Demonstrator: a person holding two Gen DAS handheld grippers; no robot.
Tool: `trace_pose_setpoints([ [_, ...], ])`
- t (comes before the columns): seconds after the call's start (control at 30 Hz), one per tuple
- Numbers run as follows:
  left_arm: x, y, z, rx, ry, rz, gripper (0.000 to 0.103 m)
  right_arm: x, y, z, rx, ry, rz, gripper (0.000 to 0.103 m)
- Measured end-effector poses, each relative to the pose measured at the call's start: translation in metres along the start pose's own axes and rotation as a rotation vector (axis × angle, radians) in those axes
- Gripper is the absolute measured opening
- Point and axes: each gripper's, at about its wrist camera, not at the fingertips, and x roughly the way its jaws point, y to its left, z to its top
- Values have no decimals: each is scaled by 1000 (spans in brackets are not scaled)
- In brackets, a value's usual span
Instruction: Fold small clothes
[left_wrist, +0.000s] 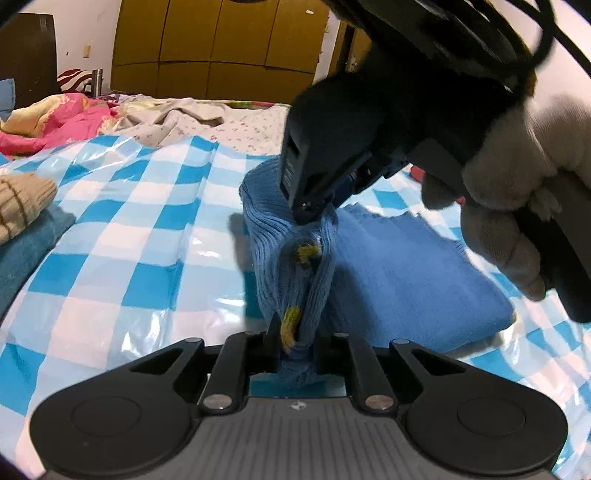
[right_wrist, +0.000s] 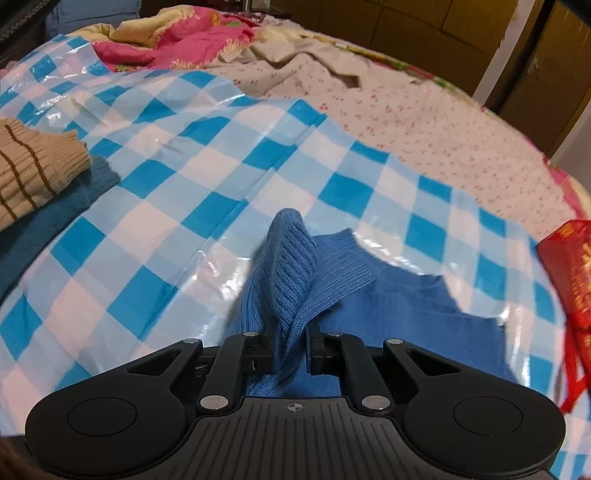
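Note:
A small blue knitted sweater (left_wrist: 399, 273) with yellow-green toggle buttons (left_wrist: 306, 253) lies on a blue-and-white checked plastic sheet (left_wrist: 140, 236). My left gripper (left_wrist: 295, 350) is shut on its lifted ribbed edge near a toggle. My right gripper (left_wrist: 310, 210), held by a gloved hand, shows in the left wrist view, pinching the same raised fold further along. In the right wrist view my right gripper (right_wrist: 291, 343) is shut on the ribbed blue sweater (right_wrist: 295, 266), whose body lies flat to the right.
A beige striped knit (right_wrist: 33, 170) rests on a teal garment (right_wrist: 48, 221) at the left. Pink and floral bedding (right_wrist: 192, 33) lies at the back. A red packet (right_wrist: 569, 266) sits at the right. A wooden wardrobe (left_wrist: 221, 48) stands behind the bed.

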Motion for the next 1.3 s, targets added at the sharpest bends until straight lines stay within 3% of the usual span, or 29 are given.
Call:
trace_pose_setpoints([
  [0.3,-3,-37,20,27,-28,-68,24,-27,-43,-5,40,-43,-38,10],
  [0.63,17,-95,31,107,-6,-145,24,-35,-106,-34,114,-46,-71,10],
  [0.9,41,-138,29,167,32,-188,24,-29,-155,-65,195,-29,-92,10],
  [1.3,74,-177,18,260,107,-185,24,-2,-201,-99,318,7,-80,10],
])
